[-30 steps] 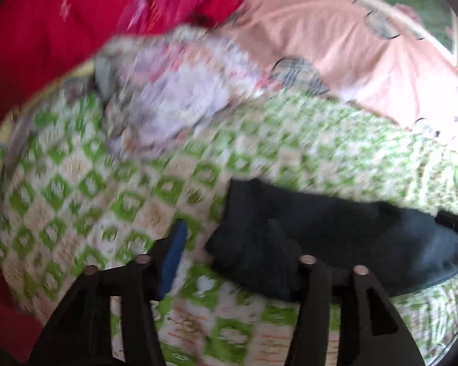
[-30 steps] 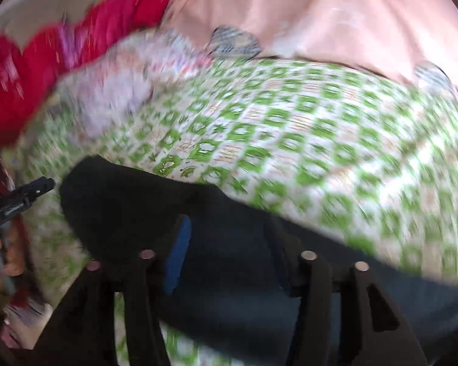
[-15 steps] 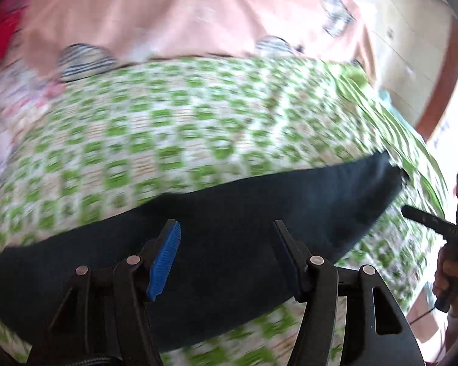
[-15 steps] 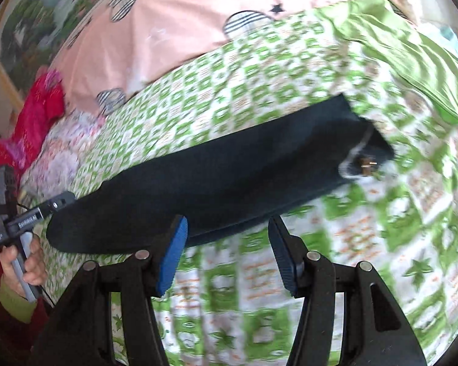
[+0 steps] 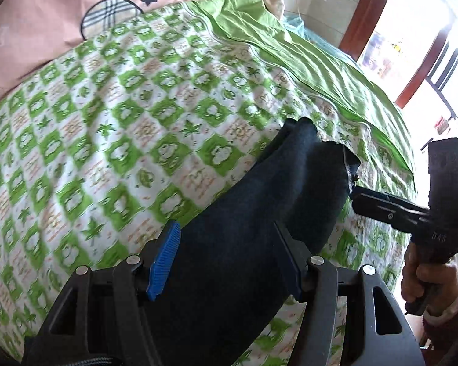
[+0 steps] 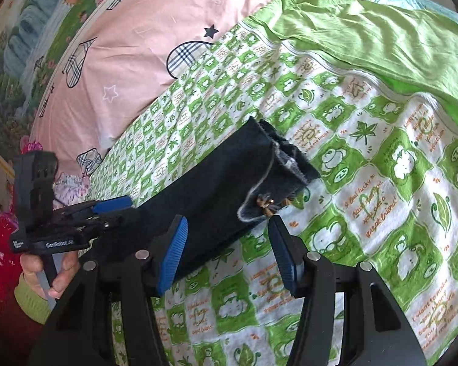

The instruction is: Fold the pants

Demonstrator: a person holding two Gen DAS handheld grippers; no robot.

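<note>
Both grippers stand wide apart in the jaws: the left gripper over the one pair of dark pants, the right gripper just short of the waist end. "GenRobot.AI" reads on the left gripper's body. The pants lie lengthwise across a green-checked quilt printed "great friend", beside a pink star-print pillow.

Our left gripper and right gripper are black frames with silver screws and ribbed blue finger pads. Our left hand shows bare skin and a light-green cuff; our right hand a dark-red sleeve with a white cuff.
</note>
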